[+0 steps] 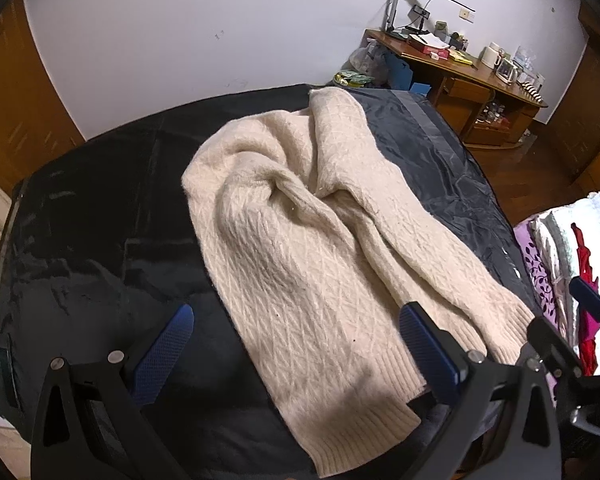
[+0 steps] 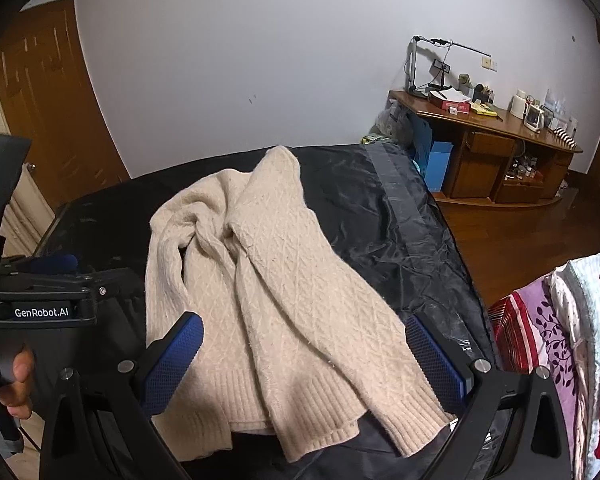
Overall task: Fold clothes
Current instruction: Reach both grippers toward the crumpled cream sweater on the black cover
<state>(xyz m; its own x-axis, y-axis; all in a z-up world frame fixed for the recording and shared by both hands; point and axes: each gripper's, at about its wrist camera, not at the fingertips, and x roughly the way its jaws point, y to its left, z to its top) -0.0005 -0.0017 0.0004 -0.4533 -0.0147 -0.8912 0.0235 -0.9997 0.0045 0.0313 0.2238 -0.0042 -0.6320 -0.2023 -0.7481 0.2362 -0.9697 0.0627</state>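
Cream cable-knit sweater (image 1: 300, 232) lying rumpled and unfolded across dark bed cover (image 1: 100, 208), sleeves twisted over the body, hem nearest. Both left gripper (image 1: 296, 344) and right gripper (image 2: 304, 352) spread wide, empty, hovering above the hem. Folding left to do. Stack of cloth (image 2: 560, 340) at right. "GenRobot.AI" readable on the left gripper's body.

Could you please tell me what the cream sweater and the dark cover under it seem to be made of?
The sweater looks like a soft knitted wool or wool-like yarn: a raised diamond cable pattern, ribbed hem and cuffs, and a slightly fuzzy, matte surface. The cover looks like a thin, smooth synthetic or satin-like fabric: it is glossy, catches the light and shows fine sharp creases. The exact fibre cannot be told.
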